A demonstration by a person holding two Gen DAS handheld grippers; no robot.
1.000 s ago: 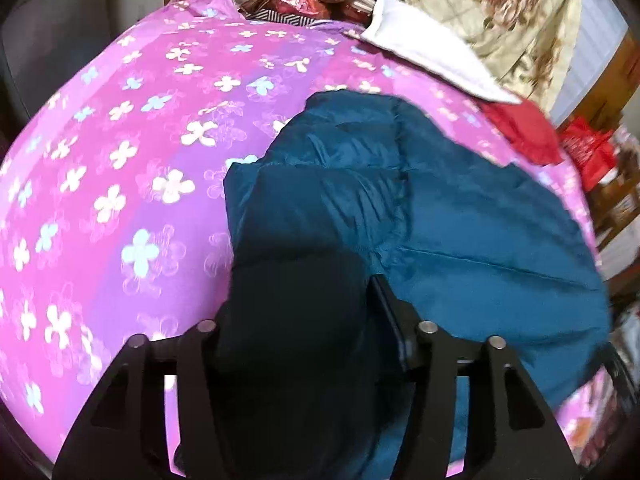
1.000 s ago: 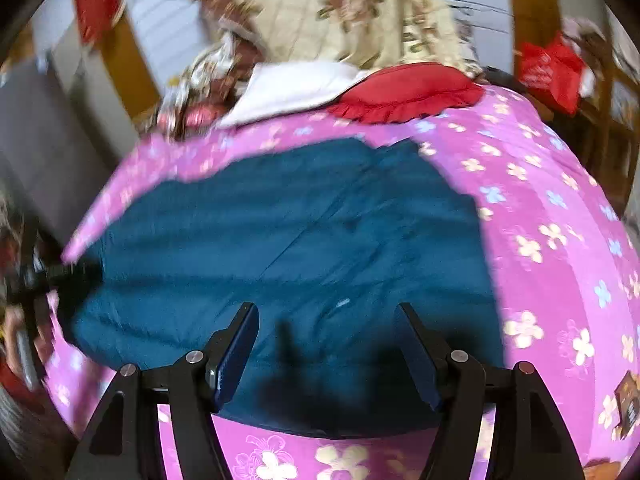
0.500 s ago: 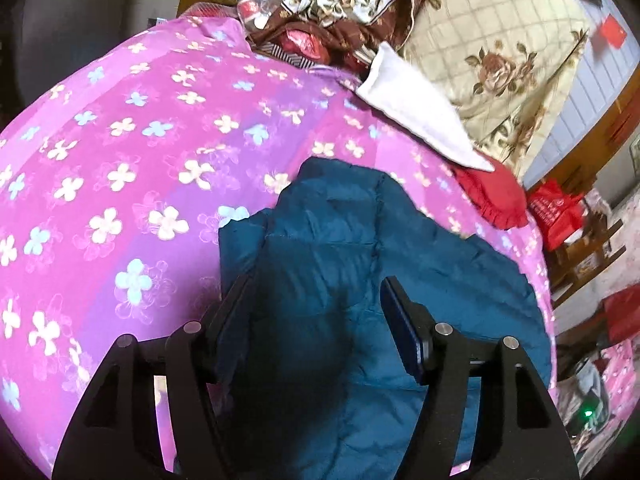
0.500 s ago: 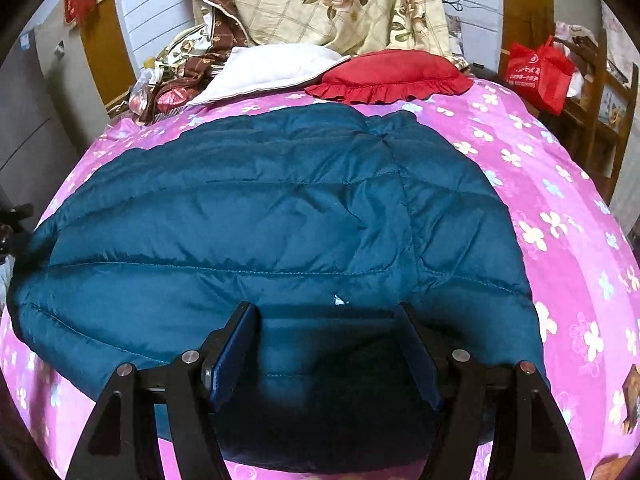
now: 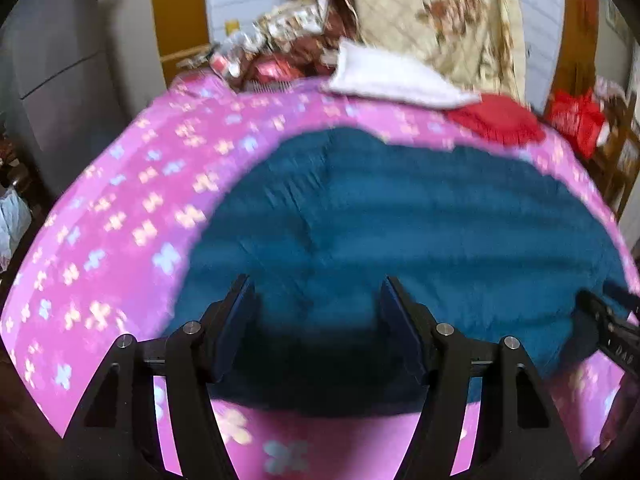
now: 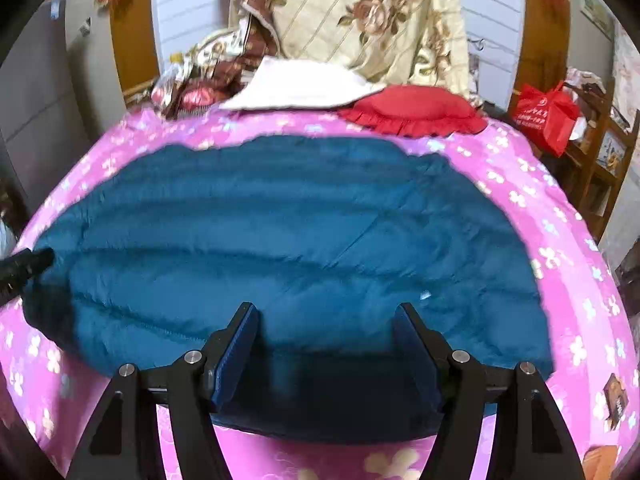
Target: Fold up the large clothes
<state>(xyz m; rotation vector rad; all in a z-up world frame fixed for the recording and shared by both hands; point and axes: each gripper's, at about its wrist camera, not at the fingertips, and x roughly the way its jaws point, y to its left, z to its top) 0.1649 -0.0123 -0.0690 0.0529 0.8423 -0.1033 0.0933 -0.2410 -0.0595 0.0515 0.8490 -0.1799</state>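
Both wrist views downward, over one jacket (image 5: pixel 400 220)

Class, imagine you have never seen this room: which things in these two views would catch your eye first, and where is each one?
First, the teal quilted jacket spread flat across the middle of the bed, bold against the pink flowered bedspread beneath it. Behind it, at the head of the bed, a red frilled cushion lies beside a white pillow. In the foreground, the left gripper and the right gripper each hover with jaws open over the jacket's near edge.
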